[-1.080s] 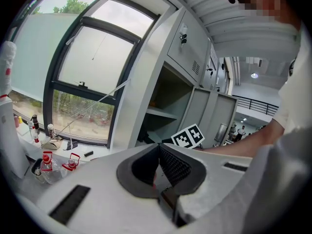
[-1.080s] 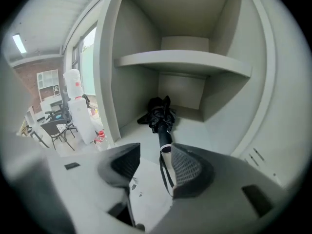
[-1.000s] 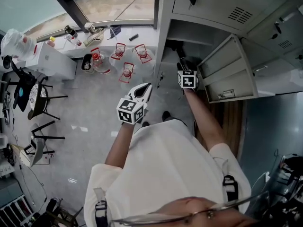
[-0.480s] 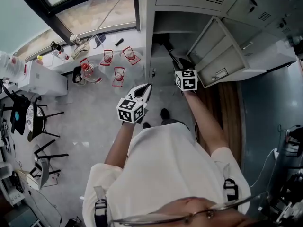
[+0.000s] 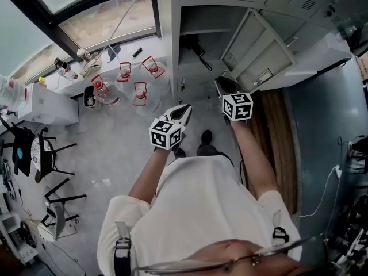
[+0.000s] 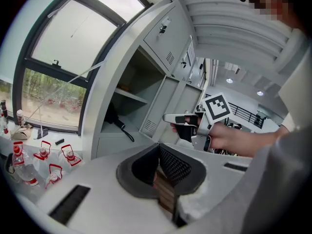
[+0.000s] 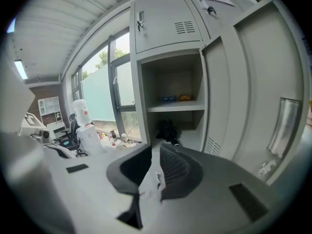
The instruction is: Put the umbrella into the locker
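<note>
The black umbrella [image 5: 199, 56] lies folded on the floor of the open locker [image 5: 195, 30], its strap hanging out toward the front; it also shows as the umbrella [image 7: 167, 129] and the umbrella [image 6: 113, 117]. My right gripper [image 5: 223, 83] is held in front of the locker, apart from the umbrella. Its jaws have just been closing, and the right gripper [image 7: 155, 149] keeps a narrow gap with nothing in it. My left gripper [image 5: 187, 108] hovers further left over the floor, and the left gripper [image 6: 158, 148] is shut and empty.
The locker door [image 5: 253, 50] stands swung open to the right. Small items [image 7: 174, 98] sit on the shelf above the umbrella. Several water bottles with red handles [image 5: 129, 82] stand on the floor by the window, with a white box [image 5: 49, 105] and chairs [image 5: 52, 154] further left.
My right gripper has drawn back out of the locker mouth and risen, leaving the umbrella inside. My left gripper has drifted a little to the right.
</note>
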`<action>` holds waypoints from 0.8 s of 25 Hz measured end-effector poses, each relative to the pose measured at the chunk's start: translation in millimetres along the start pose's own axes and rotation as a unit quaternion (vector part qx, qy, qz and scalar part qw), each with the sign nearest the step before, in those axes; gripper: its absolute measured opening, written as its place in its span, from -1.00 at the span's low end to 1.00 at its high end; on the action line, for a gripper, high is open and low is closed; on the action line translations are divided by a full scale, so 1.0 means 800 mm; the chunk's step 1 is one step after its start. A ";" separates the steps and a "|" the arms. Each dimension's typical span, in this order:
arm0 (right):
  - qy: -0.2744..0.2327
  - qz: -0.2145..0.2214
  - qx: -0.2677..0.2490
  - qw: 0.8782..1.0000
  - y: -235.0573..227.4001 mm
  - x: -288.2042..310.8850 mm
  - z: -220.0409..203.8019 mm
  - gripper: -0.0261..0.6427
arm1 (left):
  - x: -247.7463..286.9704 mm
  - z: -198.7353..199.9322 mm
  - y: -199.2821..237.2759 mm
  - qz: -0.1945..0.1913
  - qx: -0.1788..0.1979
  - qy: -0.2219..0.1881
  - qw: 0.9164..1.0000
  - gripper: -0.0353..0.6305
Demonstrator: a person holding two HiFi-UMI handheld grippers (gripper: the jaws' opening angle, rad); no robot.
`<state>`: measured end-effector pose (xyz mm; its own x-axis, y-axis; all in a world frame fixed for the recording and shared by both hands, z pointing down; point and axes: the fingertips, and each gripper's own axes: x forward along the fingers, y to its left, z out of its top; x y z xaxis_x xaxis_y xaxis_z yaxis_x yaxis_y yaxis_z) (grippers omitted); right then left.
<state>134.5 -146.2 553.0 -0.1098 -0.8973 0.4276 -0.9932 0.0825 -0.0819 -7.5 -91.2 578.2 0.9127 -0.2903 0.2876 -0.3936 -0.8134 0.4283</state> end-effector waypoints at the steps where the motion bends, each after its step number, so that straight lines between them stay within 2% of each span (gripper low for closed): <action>1: -0.002 0.001 0.002 1.000 0.003 -0.007 0.000 -0.75 | 0.001 -0.003 -0.003 -0.004 -0.003 0.002 1.000 -0.88; 6: -0.007 0.000 -0.007 1.000 0.013 -0.030 -0.006 -0.78 | 0.005 -0.014 -0.011 -0.010 -0.014 0.006 1.000 -0.88; 10: -0.010 0.009 0.005 1.000 0.009 -0.037 -0.009 -0.81 | 0.012 -0.010 -0.012 -0.002 -0.014 0.001 1.000 -0.88; 14: -0.012 0.014 -0.015 1.000 0.003 -0.042 -0.007 -0.82 | 0.020 0.003 -0.015 0.010 -0.012 -0.008 1.000 -0.88; 17: -0.012 0.027 -0.031 0.999 -0.001 -0.052 -0.005 -0.83 | 0.022 0.014 -0.019 0.022 -0.010 -0.017 1.000 -0.88; 20: -0.016 0.051 -0.025 0.998 -0.002 -0.068 -0.007 -0.83 | 0.020 0.025 -0.025 0.033 0.002 -0.027 0.999 -0.88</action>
<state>141.6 -95.1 534.7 -0.2090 -0.8970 0.3896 -0.9779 0.1940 -0.0781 17.1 -89.4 556.9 0.8896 -0.3694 0.2686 -0.4524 -0.7937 0.4066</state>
